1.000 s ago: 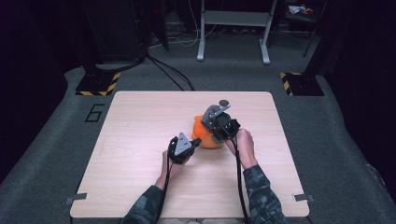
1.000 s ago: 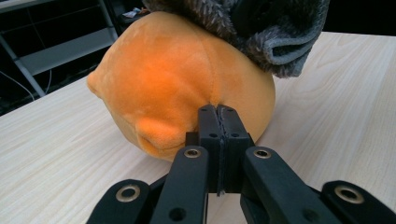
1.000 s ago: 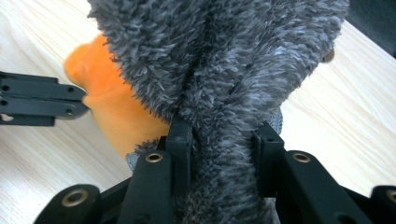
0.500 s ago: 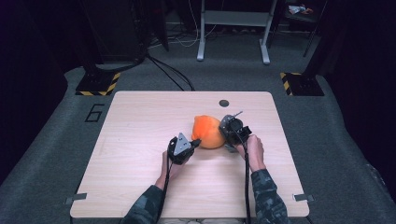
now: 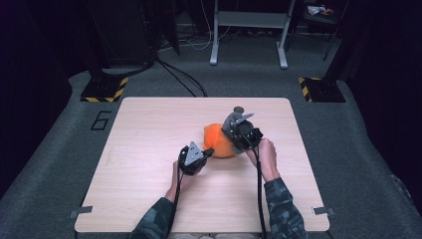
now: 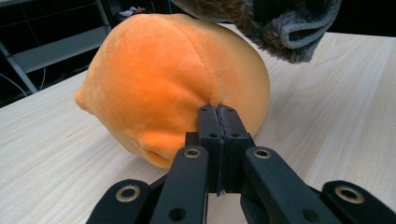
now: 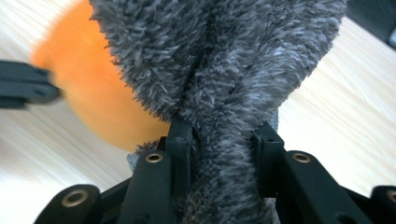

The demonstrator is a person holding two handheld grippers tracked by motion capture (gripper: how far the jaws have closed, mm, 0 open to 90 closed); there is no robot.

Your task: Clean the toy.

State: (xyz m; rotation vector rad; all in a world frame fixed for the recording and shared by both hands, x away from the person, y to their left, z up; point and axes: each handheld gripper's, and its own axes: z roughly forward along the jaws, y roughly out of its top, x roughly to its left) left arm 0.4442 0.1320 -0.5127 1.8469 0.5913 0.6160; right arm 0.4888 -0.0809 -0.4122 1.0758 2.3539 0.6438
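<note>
While the left gripper pinches the orange plush with fingers fully closed, the right gripper clamps a grey fuzzy cloth above the counter.

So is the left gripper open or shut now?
Shut. The left gripper has its two black jaws pressed together, pinching a fold of the orange plush toy.

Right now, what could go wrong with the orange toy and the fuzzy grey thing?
The left gripper pinches just a small fold of the orange toy, so a tug might slip it free. The right gripper squeezes the grey sock, whose pile looks slippery and may slide out. The sock hangs right over the toy, so the two grippers could bump as they work close together.
</note>
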